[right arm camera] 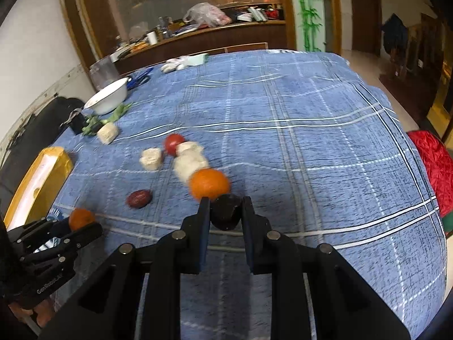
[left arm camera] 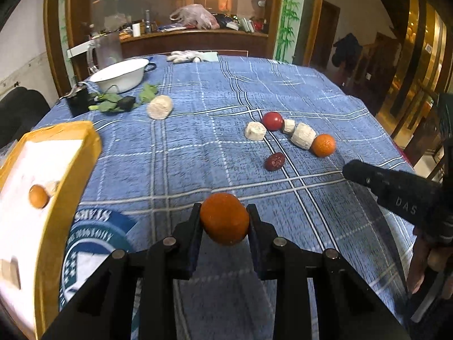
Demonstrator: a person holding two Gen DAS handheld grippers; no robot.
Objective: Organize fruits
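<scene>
Nearest the left wrist camera, the left gripper is clenched on a round orange tangerine, pinched only at its widest sides, so a jolt could squeeze it out forward. To its left sits the yellow-rimmed white tray, already holding a small orange fruit; a hasty drop could roll either over the rim. The right gripper grasps a dark wrinkled lump, probably a date, just beside a second tangerine on the blue plaid tablecloth; swinging away may knock that fruit rolling toward the white cut chunks.
</scene>
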